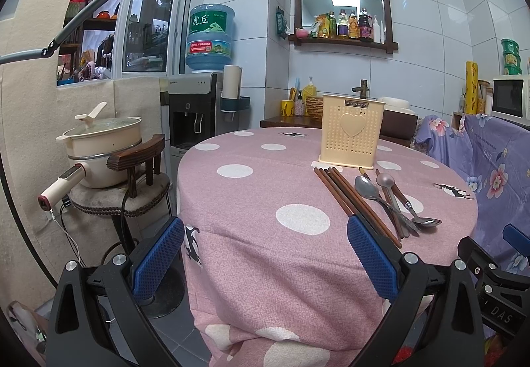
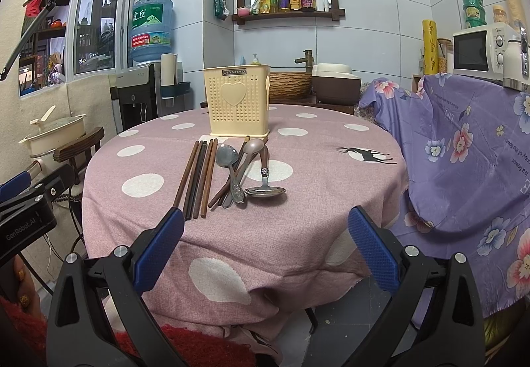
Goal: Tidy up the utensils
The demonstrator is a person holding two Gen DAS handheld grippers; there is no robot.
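Through the left wrist camera, we hold the left gripper (image 1: 265, 254) with jaws spread wide and empty above the near edge of the round table (image 1: 251, 201) in its pink polka-dot cloth. The brown chopsticks (image 1: 354, 201) and a heap of spoons (image 1: 391, 201) lie in front of the cream utensil holder (image 1: 351, 135).

Through the right wrist camera, our right gripper (image 2: 266, 244) is likewise released and empty. Chopsticks (image 2: 198, 178) lie side by side, spoons (image 2: 245, 171) crossed just right of them, before the upright holder (image 2: 237, 101).
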